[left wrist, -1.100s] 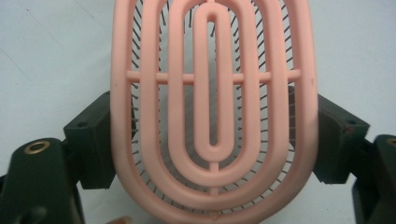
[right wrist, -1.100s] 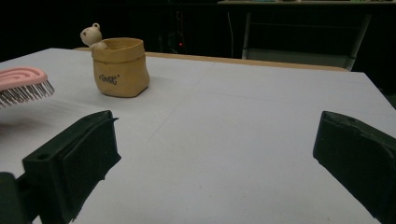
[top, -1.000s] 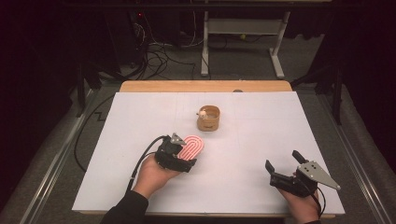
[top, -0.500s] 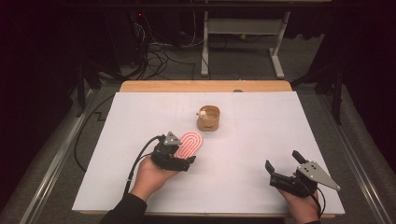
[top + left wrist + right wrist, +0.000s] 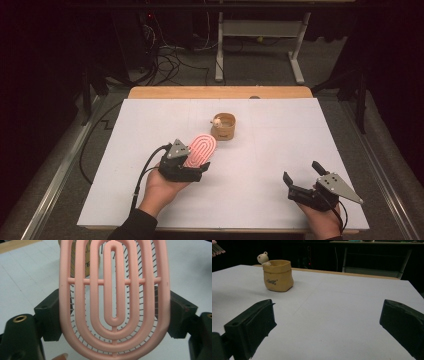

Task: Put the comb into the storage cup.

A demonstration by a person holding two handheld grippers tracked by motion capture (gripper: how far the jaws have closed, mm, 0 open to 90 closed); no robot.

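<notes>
So the left tool (image 5: 196,167) is clamped on a pink hairbrush (image 5: 200,149), jaws pressing in on both sides of the oval head. In the left gripper view you can see the brush (image 5: 113,300) standing right between the black jaws, bristles facing away from the camera.

Using the little tan pot (image 5: 223,127) with the bear on its rim as the landmark: the brush sits just on the near-left side of it, and its long axis points pretty much straight at the pot, tip end closest. My guess is the brush is headed into that pot, so the move is basically forward along its own length, then tip it up.

The right tool (image 5: 301,183) is released, jaws wide apart with nothing in them, parked well off to the near-right of the pot (image 5: 278,275) on the white surface (image 5: 280,130). The left hand is clearly the nearer one.
</notes>
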